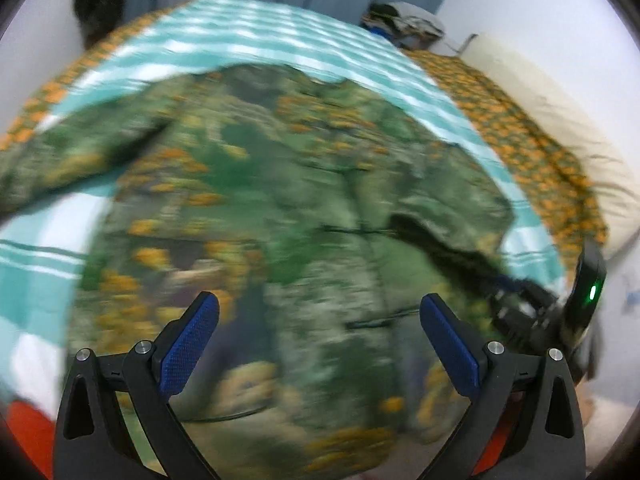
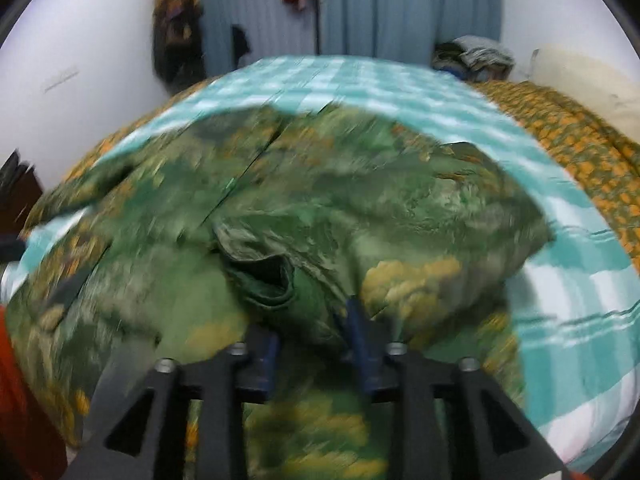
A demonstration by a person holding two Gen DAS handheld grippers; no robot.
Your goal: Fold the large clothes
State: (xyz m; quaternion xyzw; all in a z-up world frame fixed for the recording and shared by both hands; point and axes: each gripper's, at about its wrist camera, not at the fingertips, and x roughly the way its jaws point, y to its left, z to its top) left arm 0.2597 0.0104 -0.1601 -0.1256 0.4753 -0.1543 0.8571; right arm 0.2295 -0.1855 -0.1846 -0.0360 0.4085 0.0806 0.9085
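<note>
green printed fabric fills both of my views: a large green garment with orange-yellow flower print lies spread on the turquoise-and-white striped sheet that covers the bed. both pictures are smeared with motion blur, so i can't read fine detail in the cloth.

starting at the left of the left wrist view, one sleeve of the garment stretches out toward the left edge, over the striped sheet. in the middle, my left gripper hangs above the body of the garment with its two blue-padded fingers standing wide apart and nothing between them. further right, a fold of the cloth is turned over onto the body, and at its lower corner i see the dark, blurred shape of my right gripper, with a green light glowing on its housing. beyond it, an orange-and-green patterned bedspread runs along the right side of the bed.

in the right wrist view, the garment again lies across the striped sheet, bunched into a rumpled fold with a dark pocket-like opening at centre. my right gripper sits low in the frame, its blue fingers a little apart with cloth bunched up between and over them; through the blur i cannot tell whether the pads are actually pressing on it. a pile of folded clothes sits at the far right end of the bed.
</note>
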